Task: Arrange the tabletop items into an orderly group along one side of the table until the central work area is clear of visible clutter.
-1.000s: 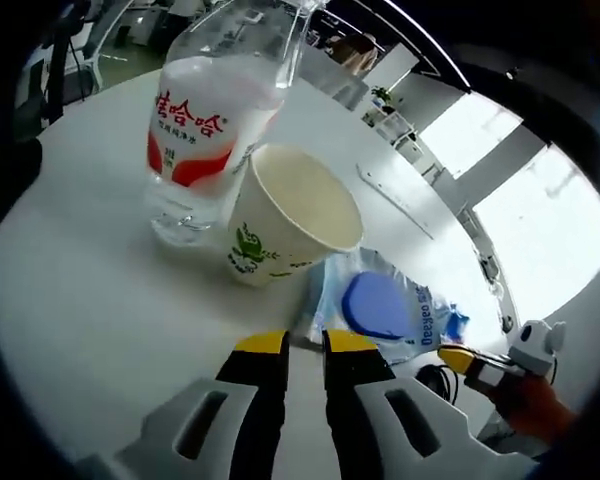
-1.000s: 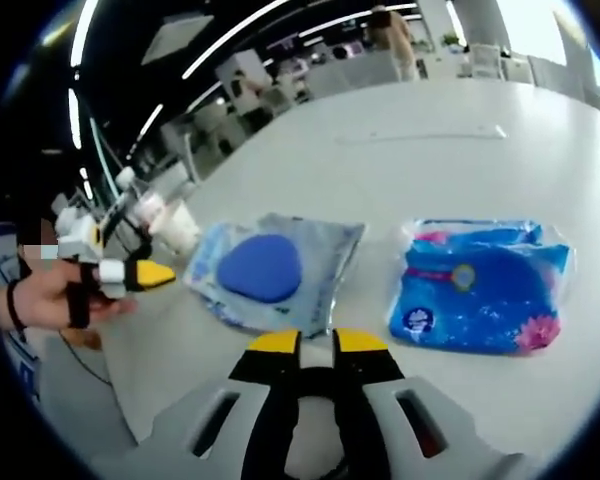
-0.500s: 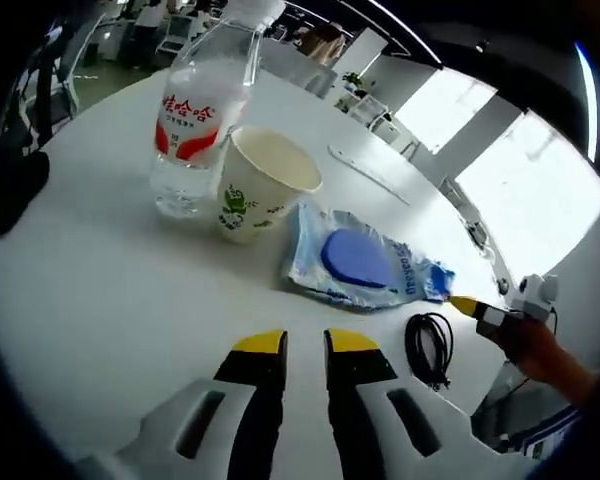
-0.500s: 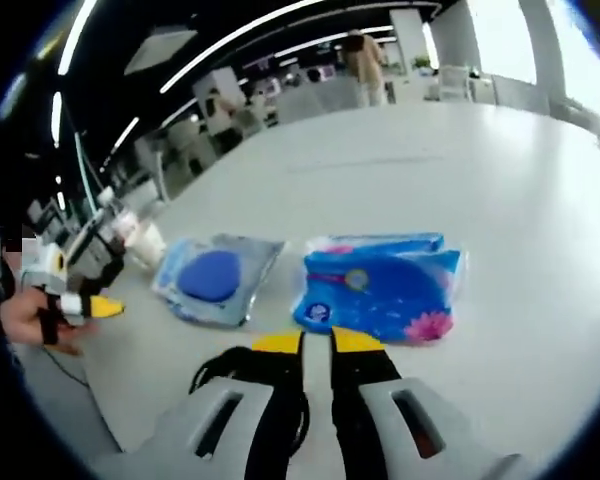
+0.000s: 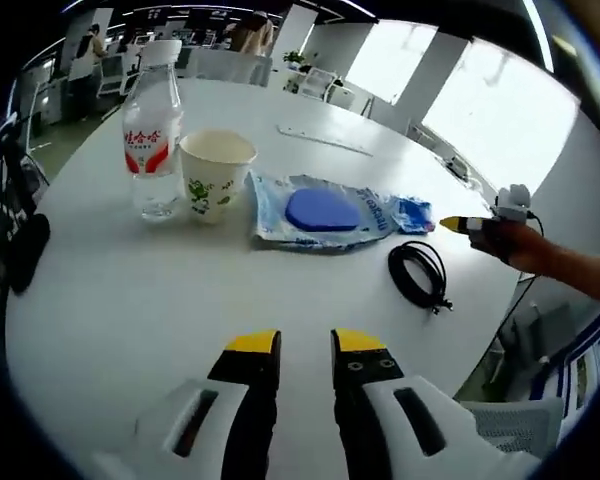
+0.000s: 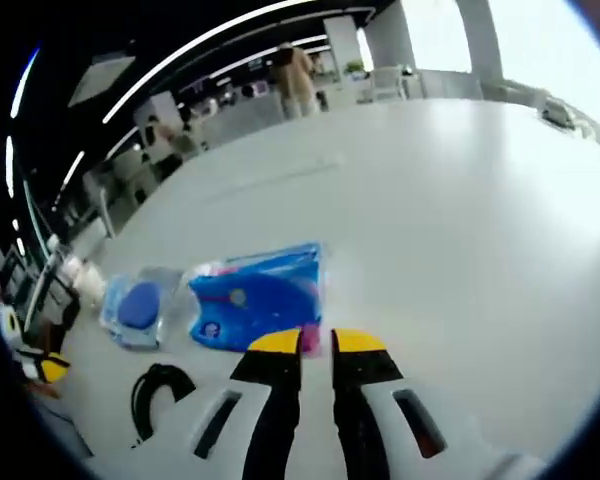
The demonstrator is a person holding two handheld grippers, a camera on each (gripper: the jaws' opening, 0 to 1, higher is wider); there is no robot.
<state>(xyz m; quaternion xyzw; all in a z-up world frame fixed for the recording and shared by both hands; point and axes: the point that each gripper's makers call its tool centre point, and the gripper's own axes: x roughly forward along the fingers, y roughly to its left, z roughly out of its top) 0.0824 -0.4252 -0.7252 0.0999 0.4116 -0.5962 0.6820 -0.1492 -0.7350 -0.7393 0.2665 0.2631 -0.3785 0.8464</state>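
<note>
On the round white table (image 5: 130,320) stand a clear water bottle (image 5: 152,120) with a red label and, touching it, a paper cup (image 5: 215,175). Right of the cup lies a clear pouch with a blue pad (image 5: 325,210), then a coiled black cable (image 5: 417,275). My left gripper (image 5: 305,345) hovers shut over bare table, well short of them. A hand holds the right gripper (image 5: 480,222) beyond the cable. In the right gripper view a blue tissue pack (image 6: 260,300) lies just ahead of my shut right gripper (image 6: 316,342), with the pouch (image 6: 140,308) and cable (image 6: 158,390) to its left.
A thin pale strip (image 5: 325,140) lies on the far part of the table. A dark object (image 5: 20,250) hangs off the table's left edge. The table edge runs near the cable. Chairs, desks and a standing person (image 6: 298,75) are beyond the table.
Both cameras have pulled back, so the items look smaller and the cable has come into the left gripper view. The right gripper's view swung from the pouch to the tissue pack. Nothing on the table moved.
</note>
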